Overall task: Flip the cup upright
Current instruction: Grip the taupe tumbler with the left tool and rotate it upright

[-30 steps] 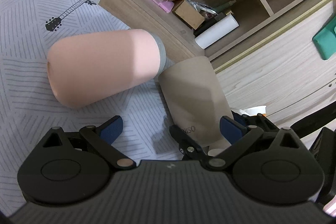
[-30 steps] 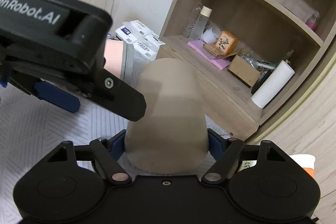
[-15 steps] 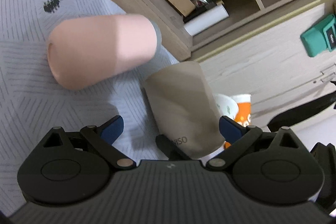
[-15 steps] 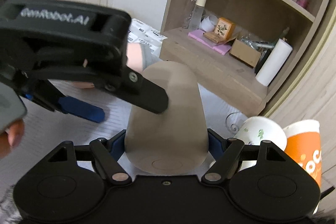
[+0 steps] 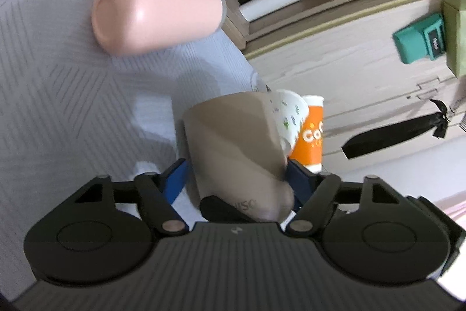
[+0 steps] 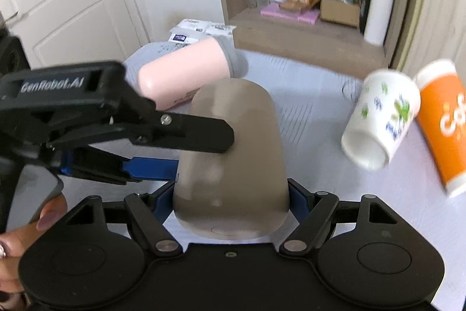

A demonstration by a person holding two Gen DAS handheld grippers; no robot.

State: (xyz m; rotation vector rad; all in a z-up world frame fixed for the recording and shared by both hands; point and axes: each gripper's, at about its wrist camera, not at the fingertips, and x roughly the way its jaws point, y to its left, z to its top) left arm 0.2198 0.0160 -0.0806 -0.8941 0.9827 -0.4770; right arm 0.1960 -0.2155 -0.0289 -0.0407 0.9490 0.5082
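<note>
The taupe cup [image 6: 233, 159] sat between the blue pads of the right tongs [image 6: 231, 203], which were clamped on its lower body, base toward the camera; whether it rested on the grey patterned cloth [image 5: 58, 112] of the bench or was already lifted could not be told. The left tongs [image 5: 236, 179] straddled the same cup near its base, their pads close to its sides; from the left wrist view a narrow gap showed on one side, so whether they gripped or only flanked it could not be told. A pink tumbler [image 5: 157, 13] lay on its side farther back toward the far edge of the bench, and a white floral cup [image 6: 381, 118] and an orange paper cup [image 6: 442, 124] stood near the right edge, just beside the taupe cup in the left wrist view. The main risk seemed to be the smooth, tapered wall sliding out of the pads during rotation, dropping the cup. A wide swing could also strike the two neighbouring cups, and the two tools, crowded on one cup, might foul each other.
</note>
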